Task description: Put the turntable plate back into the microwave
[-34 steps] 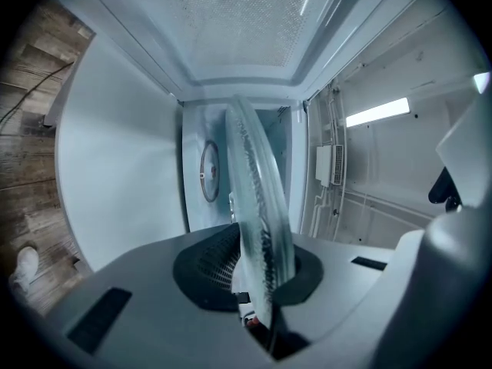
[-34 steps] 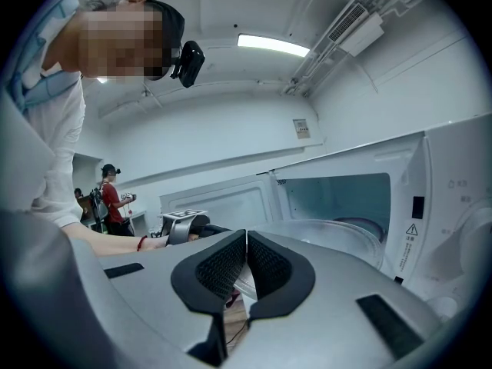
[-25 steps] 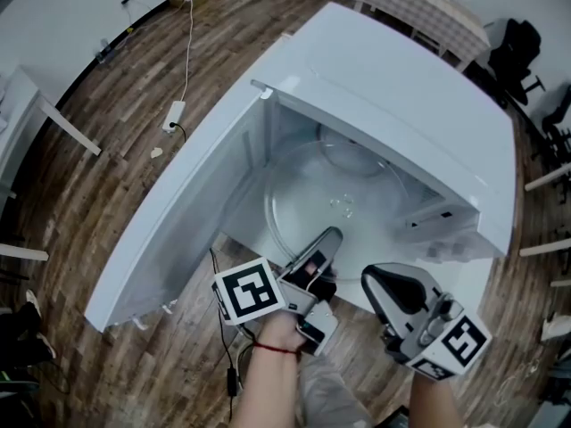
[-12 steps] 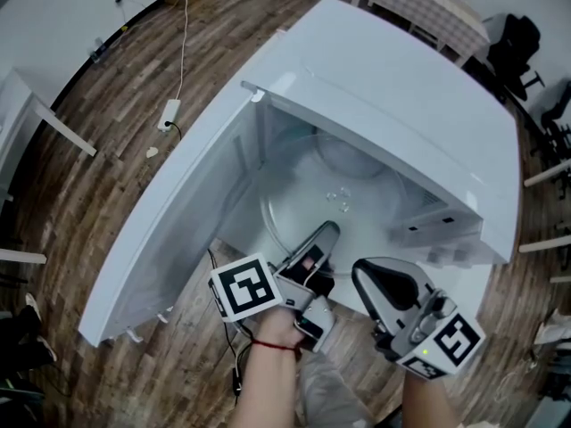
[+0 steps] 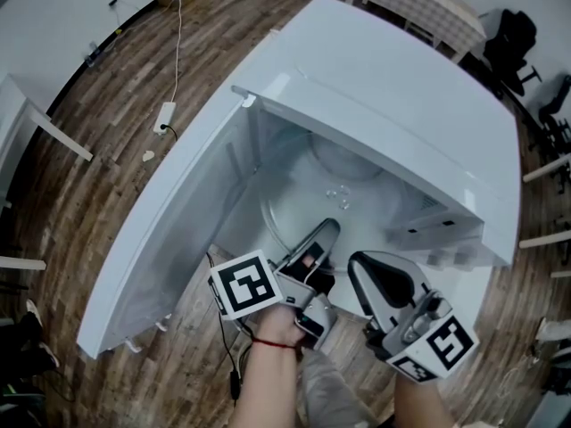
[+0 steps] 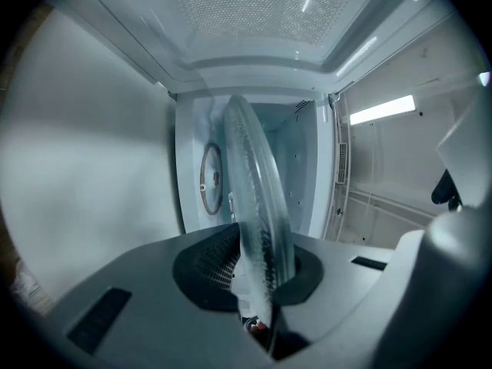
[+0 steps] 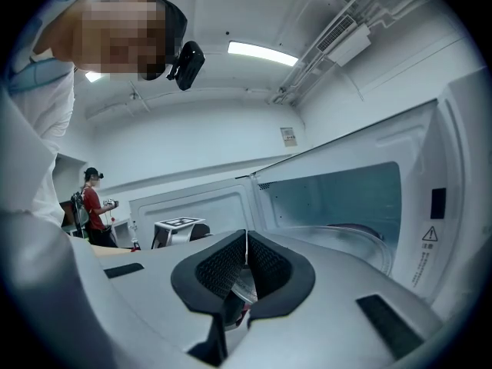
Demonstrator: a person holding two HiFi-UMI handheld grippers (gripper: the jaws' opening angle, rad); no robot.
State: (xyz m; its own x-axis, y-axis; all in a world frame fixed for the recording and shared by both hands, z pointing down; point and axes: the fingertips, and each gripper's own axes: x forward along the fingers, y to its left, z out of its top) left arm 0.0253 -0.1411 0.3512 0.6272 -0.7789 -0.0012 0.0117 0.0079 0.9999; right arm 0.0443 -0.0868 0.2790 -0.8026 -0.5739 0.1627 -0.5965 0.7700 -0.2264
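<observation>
We clamp the clear round glass turntable plate point(image 6: 257, 198) by its rim in the left gripper point(image 6: 257, 283), disc ahead of the fingers inside the open white microwave point(image 5: 401, 87), seemingly not yet seated or released; right gripper point(image 7: 245, 261) closed, empty.

A brown wood-plank floor point(image 5: 107, 176) spreads on every side of the left claw point(image 5: 326, 232). Far up and to the left of that claw lies a white oblong power strip point(image 5: 166, 114), and its thin white cable point(image 5: 178, 43) runs away toward the wall. Black office chairs point(image 5: 510, 38) stand well beyond the right claw point(image 5: 364, 273), up to its right. In the right gripper view, a person in a red shirt point(image 7: 91, 206) stands far off to that claw's left, under a long white ceiling light point(image 7: 261, 52).
</observation>
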